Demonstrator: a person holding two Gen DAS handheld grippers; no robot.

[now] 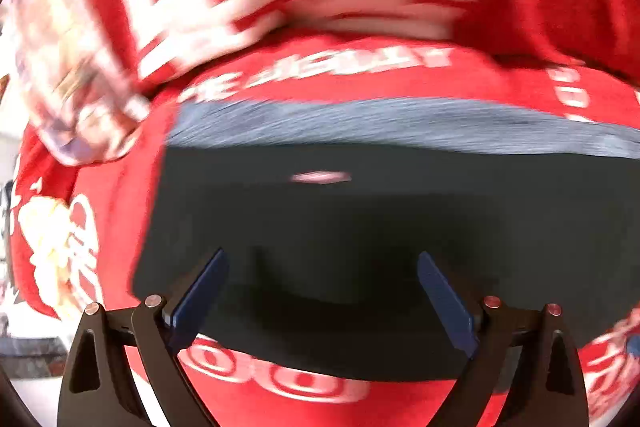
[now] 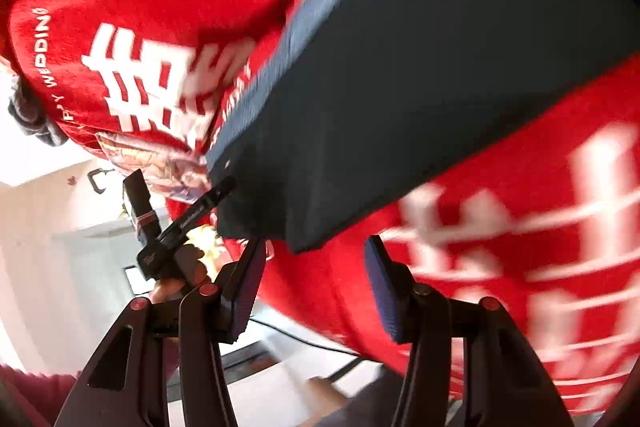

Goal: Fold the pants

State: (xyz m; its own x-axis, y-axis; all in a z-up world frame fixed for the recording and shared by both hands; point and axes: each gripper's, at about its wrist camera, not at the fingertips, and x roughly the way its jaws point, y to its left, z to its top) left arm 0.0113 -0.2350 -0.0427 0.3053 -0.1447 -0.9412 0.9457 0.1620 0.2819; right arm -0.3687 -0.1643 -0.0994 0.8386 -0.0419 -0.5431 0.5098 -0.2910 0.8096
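I saw the pants point(image 1: 360, 247) as a dark, flat folded slab with a grey-blue band along its far edge, lying on a red cloth point(image 1: 360, 75) printed with white characters. Both views were smeared by motion blur.

Left tool point(image 1: 322, 291): jaws stood wide apart over the pants' near edge, nothing between the blue pads, no contact I could confirm.

Right tool point(image 2: 316, 275): jaws parted about halfway, empty, just short of the pants' nearest corner, red cloth behind them. Beside that corner, the right view showed the other handheld tool.
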